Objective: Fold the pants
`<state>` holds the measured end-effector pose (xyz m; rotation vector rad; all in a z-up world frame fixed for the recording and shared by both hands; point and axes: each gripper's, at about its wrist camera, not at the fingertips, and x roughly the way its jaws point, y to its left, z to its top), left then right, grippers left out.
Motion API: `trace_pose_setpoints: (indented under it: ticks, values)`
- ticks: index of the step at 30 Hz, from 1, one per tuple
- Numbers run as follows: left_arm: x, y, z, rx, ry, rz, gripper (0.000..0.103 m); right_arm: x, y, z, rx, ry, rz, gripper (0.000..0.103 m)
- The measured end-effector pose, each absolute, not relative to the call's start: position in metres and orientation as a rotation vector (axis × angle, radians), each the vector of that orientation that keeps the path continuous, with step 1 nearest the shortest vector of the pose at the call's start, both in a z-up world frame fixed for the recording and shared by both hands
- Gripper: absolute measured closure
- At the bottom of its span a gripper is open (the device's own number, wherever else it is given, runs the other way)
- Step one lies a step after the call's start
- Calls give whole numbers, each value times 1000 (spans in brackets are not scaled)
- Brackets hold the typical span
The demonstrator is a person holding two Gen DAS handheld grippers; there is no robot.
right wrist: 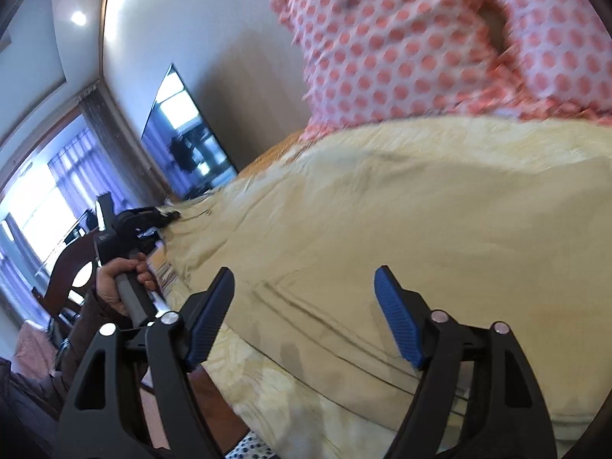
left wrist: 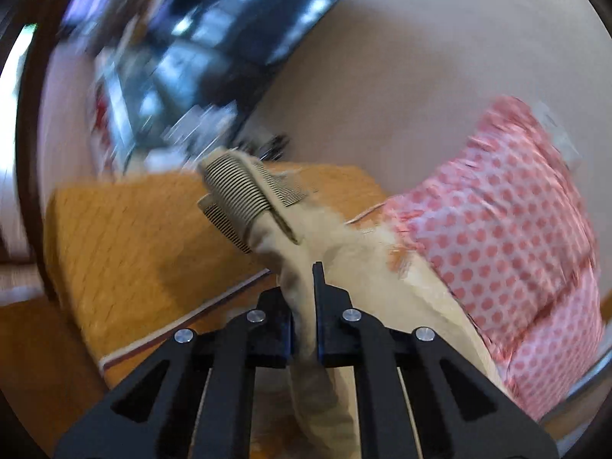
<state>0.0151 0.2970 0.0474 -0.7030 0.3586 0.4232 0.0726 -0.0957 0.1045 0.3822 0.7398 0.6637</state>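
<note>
The beige pants [right wrist: 382, 222] lie spread on the bed. In the left wrist view my left gripper [left wrist: 304, 287] is shut on a bunched part of the pants [left wrist: 306, 260]; a ribbed striped cuff [left wrist: 244, 195] of the pants sticks up beyond the fingers. In the right wrist view my right gripper [right wrist: 304, 306] is open and empty, its blue pads [right wrist: 397, 317] hovering just above the pants near a stitched seam. The left gripper [right wrist: 153, 222] also shows there at the left, held in a hand, at the far edge of the pants.
An orange quilted bedspread [left wrist: 126, 252] covers the bed. A pink polka-dot pillow [left wrist: 508, 222] lies at the head of the bed, also in the right wrist view [right wrist: 420, 46]. A wall-mounted TV [right wrist: 183, 134], a window [right wrist: 34, 206] and a dark wooden chair [right wrist: 65, 267] stand beyond the bed.
</note>
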Motion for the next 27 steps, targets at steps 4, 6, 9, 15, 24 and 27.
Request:
trace_pose_setpoints:
  ticks: [4,6,9,15,24,27]
  values:
    - [41,235,109,-492,325,252,99,56,-147,115,430,660,555,26]
    - [56,182,137,-387,308,106,99,47,-175,118,455,630,480,26]
    - [68,91,157,-260,304,-129,99,34,-212,118,491,602,358,26]
    - [74,-77,85,-7,543,-483,99,11,-267,102,553,604,173,25]
    - [67,-110,45,56,625,-509,100,7,-293,89,568,617,88,25]
    - [53,-121,57,74,589,-524,99,8,-291,91,566,604,88,25]
